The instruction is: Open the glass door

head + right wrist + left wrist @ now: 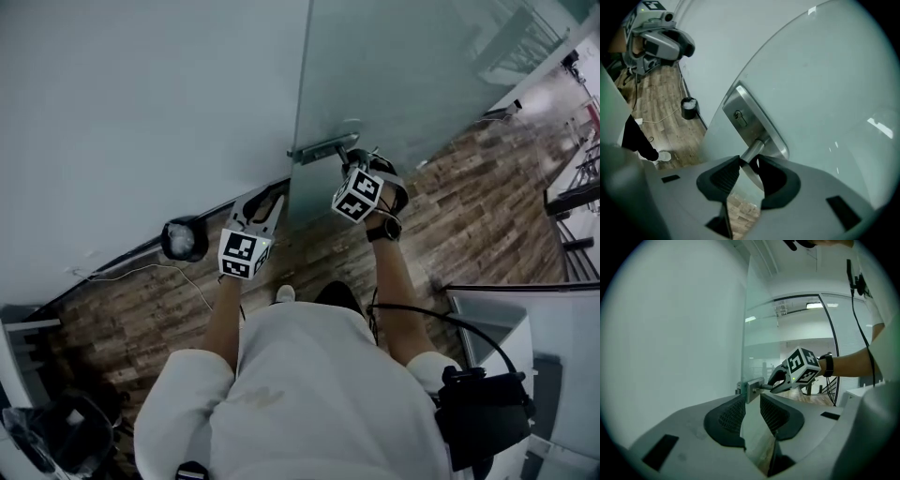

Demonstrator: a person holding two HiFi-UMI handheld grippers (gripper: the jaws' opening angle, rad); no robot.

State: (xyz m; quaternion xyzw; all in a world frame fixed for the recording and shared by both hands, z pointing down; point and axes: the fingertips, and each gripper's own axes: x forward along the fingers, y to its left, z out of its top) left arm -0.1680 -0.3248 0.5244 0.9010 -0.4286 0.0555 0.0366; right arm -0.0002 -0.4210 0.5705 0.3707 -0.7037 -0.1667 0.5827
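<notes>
The glass door (422,75) stands ajar beside a white wall (141,112). A metal lock plate (323,147) sits at the door's free edge. In the right gripper view the handle's lever (752,151) runs out from the lock plate (750,122) between the pads. My right gripper (354,161) is shut on that lever, and the left gripper view shows it (776,387) there too. My left gripper (267,195) is lower, at the door's free edge. Its jaws (753,404) stand half closed with the glass edge between the pads, just below the lock plate (752,389).
A black bin (185,239) stands on the wooden floor (487,206) by the wall, with a thin cable (141,272) trailing from it. A white cabinet (525,309) is at my right. One shoe (285,293) shows below my grippers.
</notes>
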